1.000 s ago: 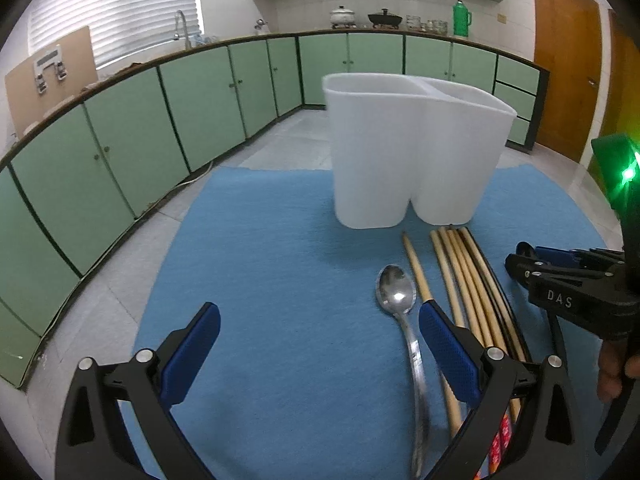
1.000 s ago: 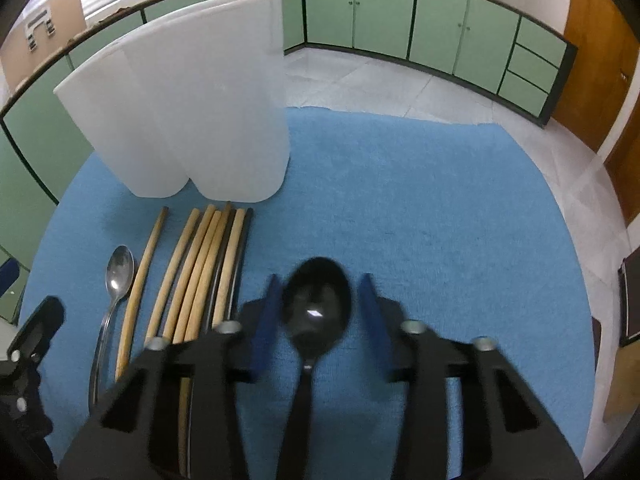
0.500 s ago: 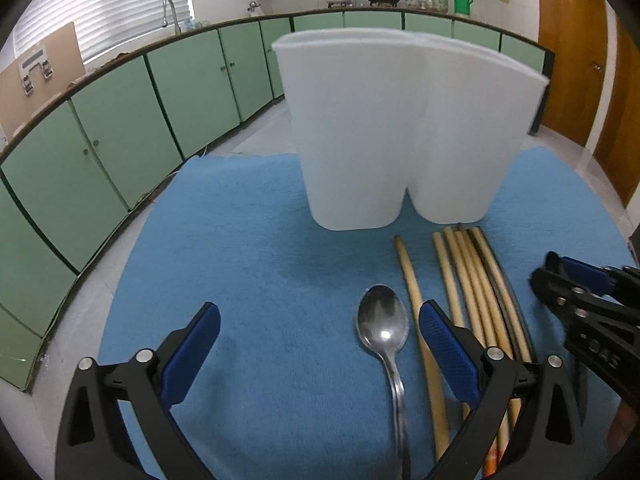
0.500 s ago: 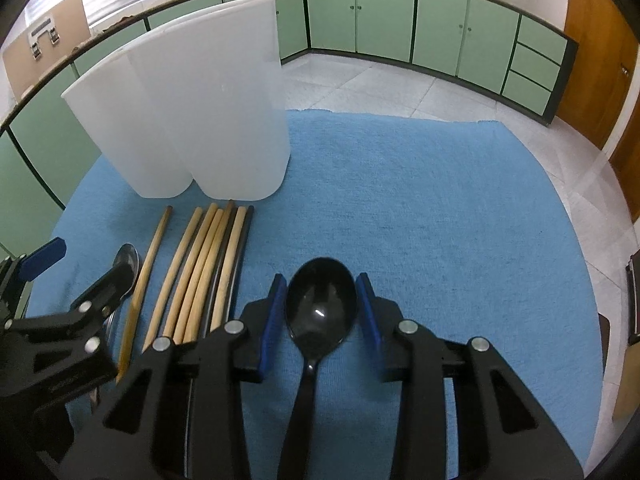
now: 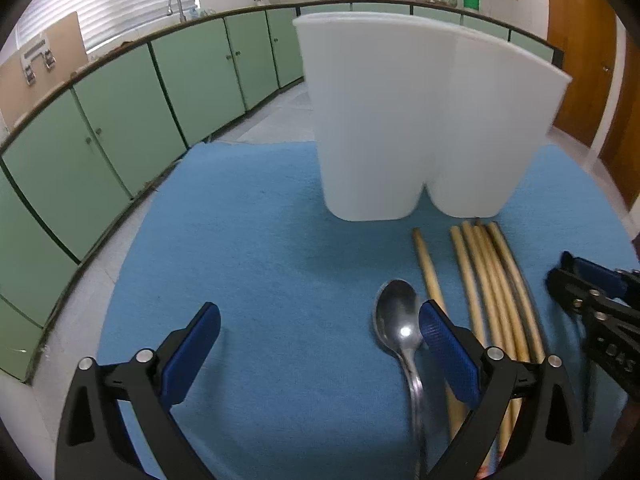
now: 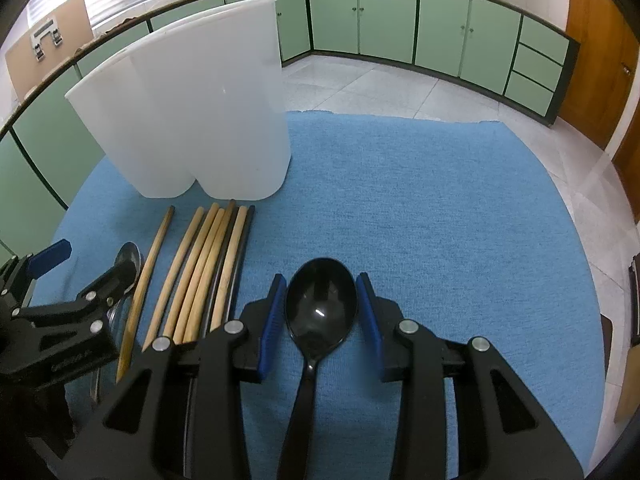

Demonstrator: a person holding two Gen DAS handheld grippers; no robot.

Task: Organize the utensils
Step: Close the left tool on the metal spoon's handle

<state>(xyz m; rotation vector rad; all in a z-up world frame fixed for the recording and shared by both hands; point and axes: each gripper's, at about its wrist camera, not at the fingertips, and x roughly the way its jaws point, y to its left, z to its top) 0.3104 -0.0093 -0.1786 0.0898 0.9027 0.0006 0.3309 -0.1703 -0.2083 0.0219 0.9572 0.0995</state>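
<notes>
A white two-compartment holder (image 5: 424,120) stands on the blue mat (image 5: 260,240); it also shows in the right wrist view (image 6: 192,120). A metal spoon (image 5: 398,324) lies in front of it, next to several wooden chopsticks (image 5: 488,280). My left gripper (image 5: 320,340) is open and low over the mat, with the spoon's bowl just inside its right finger. My right gripper (image 6: 322,308) is partly open, its pads flanking the bowl of a black spoon (image 6: 320,304) lying on the mat. The chopsticks (image 6: 200,264) lie left of it.
Green kitchen cabinets (image 6: 400,32) curve around behind the table. The mat's far edge (image 6: 400,116) lies beyond the holder. A wooden door (image 5: 580,60) is at the right. My right gripper's body (image 5: 592,320) sits close beside the chopsticks in the left wrist view.
My left gripper has dropped lower and moved forward, nearer the holder, so the metal spoon now sits by its right finger. The right gripper has moved slightly forward over the black spoon.
</notes>
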